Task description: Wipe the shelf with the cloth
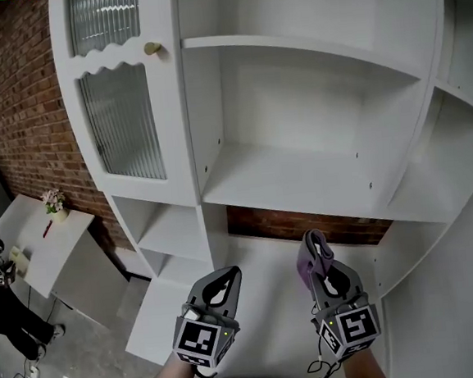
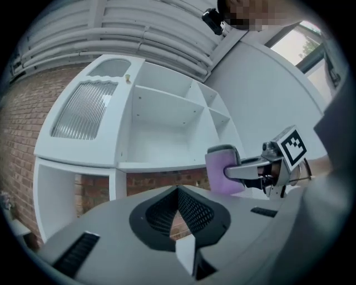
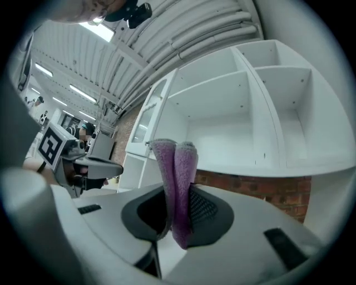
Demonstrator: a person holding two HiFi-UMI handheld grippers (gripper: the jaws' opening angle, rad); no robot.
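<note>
Right gripper view puts the purple cloth (image 3: 179,167) front and centre. It is folded double and stands up between the fingers (image 3: 207,210) of the right gripper (image 3: 177,207), which are clenched on its lower edge. It sits in open air, in front of and below the white shelf (image 3: 233,153), touching none of it, so by my reading the wiping hasn't begun.

Alongside, the left gripper (image 2: 178,196) carries nothing, its fingers pressed together on empty air. Beyond them rises the cabinet (image 1: 202,105) with bare boards and an upright divider (image 3: 262,111) to the right. To the left is a ribbed-glass door (image 1: 123,128) with a small knob (image 1: 153,48), and there's a brick wall (image 1: 14,96) at the side.

What to watch: only a narrow strip of cloth is pinched, so dragging it along the board could tug it free. Tilt in too steeply and the hard tips, not the fabric, could meet the paint. A wide sweep might also knock the divider.

Writing? None readable, only the black-and-white square markers (image 1: 202,340) on the gripper cubes.
</note>
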